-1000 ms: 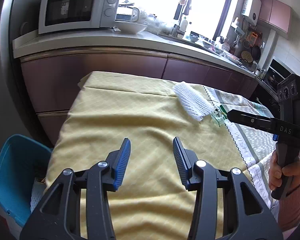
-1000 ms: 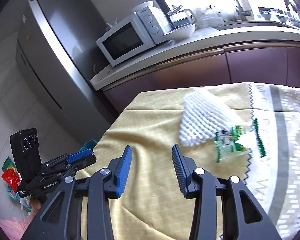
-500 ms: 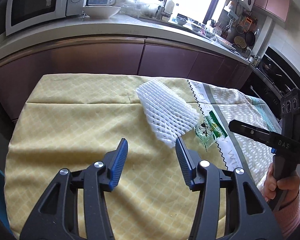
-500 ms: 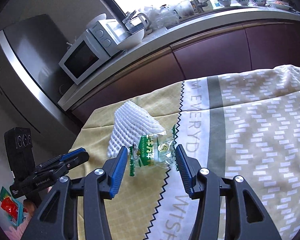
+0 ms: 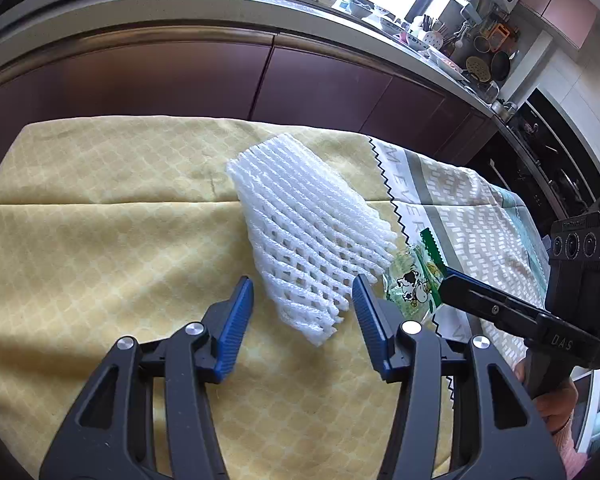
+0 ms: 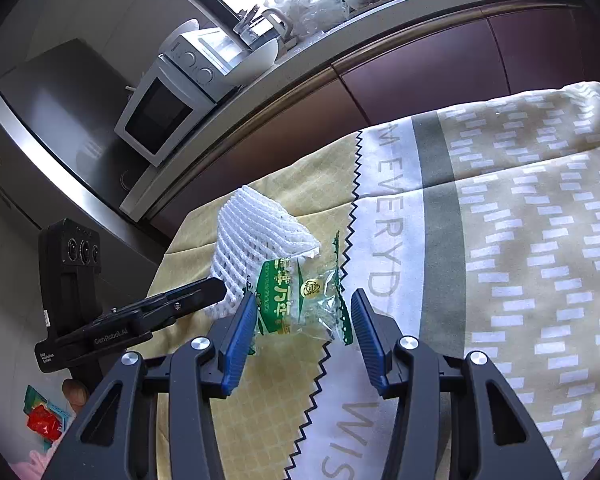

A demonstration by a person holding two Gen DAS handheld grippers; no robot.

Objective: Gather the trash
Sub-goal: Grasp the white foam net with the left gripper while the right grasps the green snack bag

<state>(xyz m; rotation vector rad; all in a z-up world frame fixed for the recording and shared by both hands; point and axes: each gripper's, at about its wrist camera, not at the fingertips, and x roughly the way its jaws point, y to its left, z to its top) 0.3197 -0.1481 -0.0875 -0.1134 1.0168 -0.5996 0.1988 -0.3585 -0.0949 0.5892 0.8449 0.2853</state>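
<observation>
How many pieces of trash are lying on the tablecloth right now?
2. A white foam net lies on the yellow cloth, and a green-printed clear wrapper sits beside it at the zigzag seam. The gripper bodies hide some of the near cloth, so more could be hidden.

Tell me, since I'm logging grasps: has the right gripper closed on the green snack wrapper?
No: the right gripper stands open, its blue pads either side of the green snack wrapper, not pressing it.

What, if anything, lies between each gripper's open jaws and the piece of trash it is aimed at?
Nothing visible. The left gripper has the foam net directly ahead; the right gripper has the wrapper between its jaws, not yet pinched.
</observation>
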